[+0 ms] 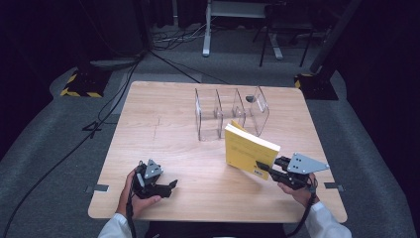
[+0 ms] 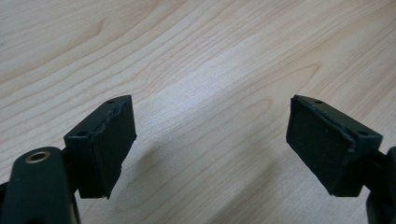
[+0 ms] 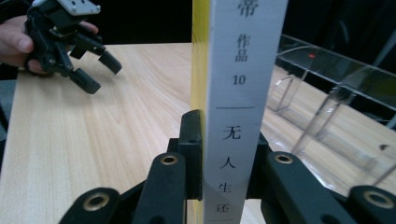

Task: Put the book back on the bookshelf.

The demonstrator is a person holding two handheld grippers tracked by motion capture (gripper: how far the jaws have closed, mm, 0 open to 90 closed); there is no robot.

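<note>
While the right tongs clamp the yellow book at its lower corner near the spine, the book stands tilted above the tabletop, just in front of the clear acrylic rack with its upright dividers. In the right gripper view the white spine runs straight up between the two black jaws, which press on the covers from either side.

Left tongs: jaws spread wide, nothing between them, bare wood grain beneath the pads. They sit low at the near left of the tabletop, well apart from the book.

Handling judgement:
- Paperback of moderate thickness; probably light enough for one pair of tongs, but held at a corner it will want to swing or droop.
- Covers look glossy, so slip between the pads is a risk if the grip loosens.
- The block of pages is stiff along the spine and floppy toward the open edge; a hold near the spine, as here, is the sound choice.
- The rack looks rigid but light and may slide if the book knocks a divider.
</note>
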